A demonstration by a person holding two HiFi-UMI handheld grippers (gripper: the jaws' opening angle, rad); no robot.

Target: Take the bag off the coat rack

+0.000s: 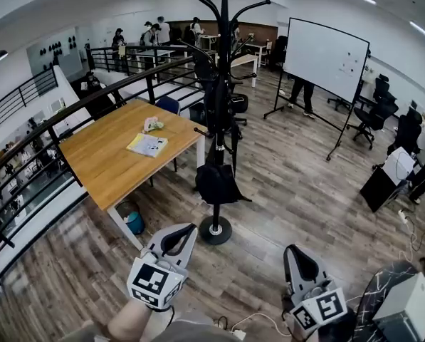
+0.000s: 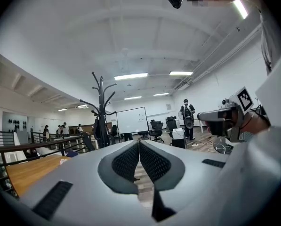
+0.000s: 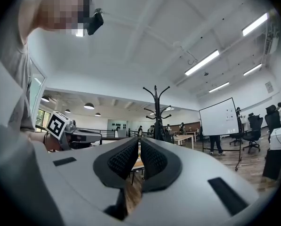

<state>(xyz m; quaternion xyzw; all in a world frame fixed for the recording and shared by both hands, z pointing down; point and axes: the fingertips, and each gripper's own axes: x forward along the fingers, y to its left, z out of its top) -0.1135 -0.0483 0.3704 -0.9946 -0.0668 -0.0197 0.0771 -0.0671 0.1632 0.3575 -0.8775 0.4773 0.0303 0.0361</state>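
A black coat rack (image 1: 223, 63) stands on a round base (image 1: 216, 230) on the wood floor, right of the table. A black bag (image 1: 216, 183) hangs low on its pole, and more dark items hang higher up (image 1: 217, 95). My left gripper (image 1: 187, 228) is shut and empty, near the floor in front of the base. My right gripper (image 1: 291, 249) is shut and empty too, further right. The rack (image 2: 101, 107) shows far off in the left gripper view, beyond the closed jaws (image 2: 139, 142). The right gripper view shows the rack (image 3: 156, 109) above its closed jaws (image 3: 140, 140).
A wooden table (image 1: 112, 155) with papers (image 1: 147, 144) stands left of the rack, beside a black railing (image 1: 27, 152). A blue bin (image 1: 134, 222) sits under it. A whiteboard (image 1: 327, 59) on wheels stands at the right. People are at the far desks (image 1: 151, 34). Cables (image 1: 265, 323) lie near my feet.
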